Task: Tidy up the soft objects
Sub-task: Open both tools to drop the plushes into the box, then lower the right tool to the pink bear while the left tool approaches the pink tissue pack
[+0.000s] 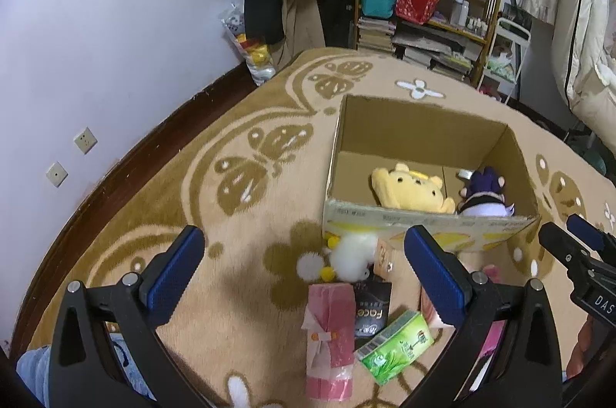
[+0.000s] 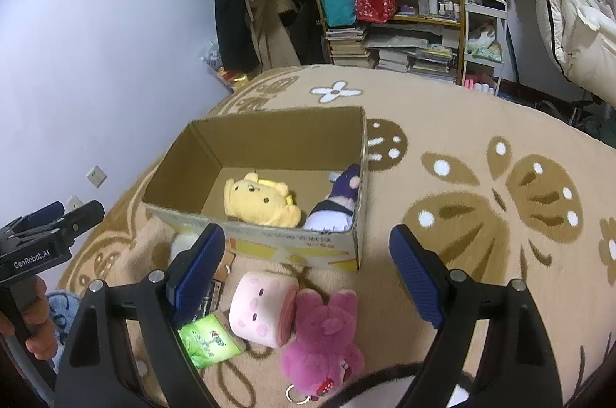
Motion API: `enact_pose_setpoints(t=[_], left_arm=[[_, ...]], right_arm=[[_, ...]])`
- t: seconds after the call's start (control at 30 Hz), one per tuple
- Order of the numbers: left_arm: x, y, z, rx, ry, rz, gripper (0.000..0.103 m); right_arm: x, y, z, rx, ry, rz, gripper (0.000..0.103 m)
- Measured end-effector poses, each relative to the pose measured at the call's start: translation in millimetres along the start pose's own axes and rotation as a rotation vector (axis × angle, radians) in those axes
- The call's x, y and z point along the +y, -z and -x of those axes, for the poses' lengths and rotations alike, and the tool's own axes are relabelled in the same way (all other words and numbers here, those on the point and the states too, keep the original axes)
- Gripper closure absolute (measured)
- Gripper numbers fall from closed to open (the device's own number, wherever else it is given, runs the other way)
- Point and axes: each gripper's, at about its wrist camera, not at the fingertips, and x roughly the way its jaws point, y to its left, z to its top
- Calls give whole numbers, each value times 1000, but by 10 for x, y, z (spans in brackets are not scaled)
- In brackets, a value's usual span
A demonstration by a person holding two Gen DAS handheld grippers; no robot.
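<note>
An open cardboard box stands on the rug with a yellow bear plush and a purple-and-white doll inside. In front of it lie a white fluffy plush, a pink wrapped roll, a pale pink roll plush and a magenta bear plush. My left gripper hovers open above the white plush and the pink wrapped roll. My right gripper hangs open over the two pink plushes. Neither holds anything.
A green tissue pack, a black packet and small cartons lie among the toys. A cluttered shelf, hanging coats and bedding line the back. The wall and dark skirting bound the rug at left. A hand grips the left tool.
</note>
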Motion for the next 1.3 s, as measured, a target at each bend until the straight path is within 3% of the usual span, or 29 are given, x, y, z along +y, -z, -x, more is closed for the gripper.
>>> enact_pose_setpoints(t=[0.37,0.53,0.83,1.17,1.3], left_arm=[[-43,126,-127,78,-3,-33,0],[-11,182,-271,124,-53,-28,0],[65,313,-528,248,-23,6,0],[86,403,-681,320,-8,28,0],[106,445,-764,354,-18,38,1]], right_arm=[[56,163,-74,58,36,22,12],[48,222,-187,108,42,7,11],[39,360,-415,218,55,21,12],[-35,474,-563,297,94,-12,12],[-78,507,-601,333,123,-18,18]])
